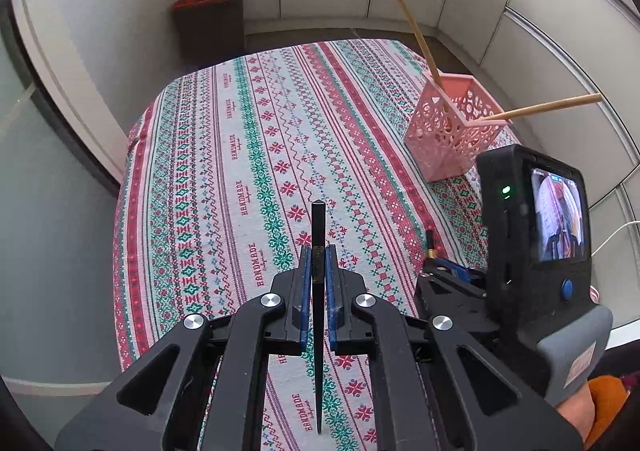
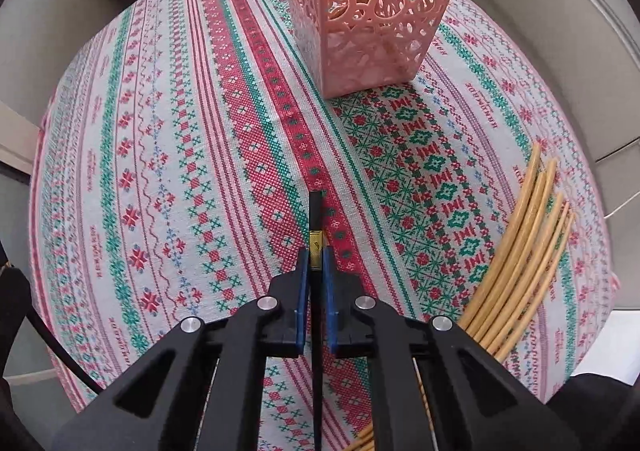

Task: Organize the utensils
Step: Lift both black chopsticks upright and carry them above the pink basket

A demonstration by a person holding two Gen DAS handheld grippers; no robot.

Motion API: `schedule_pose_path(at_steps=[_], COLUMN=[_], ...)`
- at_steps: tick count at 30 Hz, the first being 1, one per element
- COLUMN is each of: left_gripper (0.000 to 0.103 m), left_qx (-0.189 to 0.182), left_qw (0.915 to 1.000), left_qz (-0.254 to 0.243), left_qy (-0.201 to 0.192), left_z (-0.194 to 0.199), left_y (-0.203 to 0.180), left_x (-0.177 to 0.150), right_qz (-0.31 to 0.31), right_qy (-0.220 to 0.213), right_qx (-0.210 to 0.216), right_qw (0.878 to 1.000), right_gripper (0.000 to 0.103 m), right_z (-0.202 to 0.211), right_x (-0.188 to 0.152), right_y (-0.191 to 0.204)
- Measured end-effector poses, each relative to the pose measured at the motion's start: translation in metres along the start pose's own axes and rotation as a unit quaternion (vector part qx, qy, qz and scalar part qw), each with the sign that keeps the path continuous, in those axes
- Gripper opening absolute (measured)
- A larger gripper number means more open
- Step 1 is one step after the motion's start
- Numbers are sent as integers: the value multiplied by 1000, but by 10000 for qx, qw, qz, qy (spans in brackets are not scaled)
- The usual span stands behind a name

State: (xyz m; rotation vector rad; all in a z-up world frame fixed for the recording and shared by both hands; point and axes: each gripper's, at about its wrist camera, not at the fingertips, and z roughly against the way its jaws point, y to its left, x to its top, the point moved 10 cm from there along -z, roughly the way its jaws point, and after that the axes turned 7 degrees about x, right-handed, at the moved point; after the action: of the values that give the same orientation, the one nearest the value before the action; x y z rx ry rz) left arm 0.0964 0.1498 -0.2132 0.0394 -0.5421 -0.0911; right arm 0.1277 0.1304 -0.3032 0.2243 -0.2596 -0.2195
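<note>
My left gripper (image 1: 319, 261) is shut on a black chopstick (image 1: 318, 227) and holds it above the patterned tablecloth (image 1: 240, 155). My right gripper (image 2: 316, 257) is shut on another black chopstick (image 2: 316, 211) above the cloth. A pink lattice basket (image 1: 452, 127) stands at the far right of the table with two bamboo chopsticks (image 1: 416, 27) leaning out of it. In the right wrist view the basket (image 2: 368, 11) is straight ahead. Several bamboo chopsticks (image 2: 520, 251) lie on the cloth to the right of my right gripper.
The right gripper's body and its screen (image 1: 536, 235) sit close to the right of my left gripper. A dark bin with a red rim (image 1: 210, 17) stands on the floor beyond the table. White wall panels (image 1: 540, 31) surround the table.
</note>
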Motion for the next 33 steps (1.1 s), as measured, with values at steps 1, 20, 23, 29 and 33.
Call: schedule_pose_path(at_steps=[1, 20, 23, 29, 33], left_gripper=[6, 6, 6, 6, 6], left_qx=[-34, 233, 221, 139, 127], left_qw=[10000, 9953, 9916, 9801, 9726], left_qz=[15, 294, 371, 489, 516], left_qy=[-28, -897, -1217, -1918, -2264], left_z=[2, 75, 99, 151, 175], left_y=[0, 10, 2, -25, -43], left_x=[1, 34, 53, 107, 143], right_qz=[-86, 1184, 1149, 722, 408], right_qy=[93, -812, -1251, -2171, -2623], right_qx=[294, 2187, 2488, 2899, 3058], right_qw=[9995, 9652, 9535, 9293, 9143], right_gripper=[7, 7, 7, 7, 7], right_z=[-1, 176, 233, 326, 371], right_x=[0, 30, 51, 106, 140], right_y=[2, 0, -10, -42, -66])
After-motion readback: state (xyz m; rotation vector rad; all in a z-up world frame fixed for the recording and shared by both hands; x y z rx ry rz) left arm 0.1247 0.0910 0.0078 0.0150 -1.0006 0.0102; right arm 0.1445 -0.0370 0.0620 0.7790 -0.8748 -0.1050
